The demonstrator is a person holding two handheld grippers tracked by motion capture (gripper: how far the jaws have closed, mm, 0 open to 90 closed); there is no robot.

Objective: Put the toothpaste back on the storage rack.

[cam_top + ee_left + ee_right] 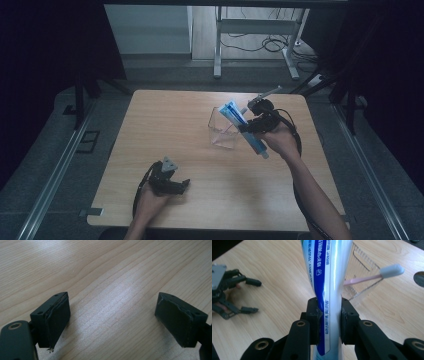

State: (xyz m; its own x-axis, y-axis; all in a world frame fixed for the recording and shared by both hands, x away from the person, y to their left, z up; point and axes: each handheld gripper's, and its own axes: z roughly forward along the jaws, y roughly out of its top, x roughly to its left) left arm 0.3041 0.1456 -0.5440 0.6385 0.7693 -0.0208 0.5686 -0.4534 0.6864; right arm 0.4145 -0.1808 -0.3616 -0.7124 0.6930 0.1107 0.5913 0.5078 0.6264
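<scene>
High view, lower left of the frame: the left gripper [176, 184] rests low over the wooden table [165, 125], held by the person's left hand [150, 202]; its jaws stand wide apart with nothing between them. In the left gripper view the two black pads [58, 320] frame bare wood grain. High view, right of centre: a clear plastic container [223, 131] stands on the table, and just to its right the right gripper [248, 127] clamps a blue-and-white toothpaste tube [242, 125], which lies tilted, its flat crimped end up and to the left over the container's rim and its cap end down and to the right near the right hand [281, 142]. Right gripper view, centre: the jaws press on both sides of the tube [329, 277], denting it slightly; at upper right a pink-handled toothbrush [387, 272] leans in the clear container [362, 267]; at far left the left gripper [239, 296] lies on the table.
</scene>
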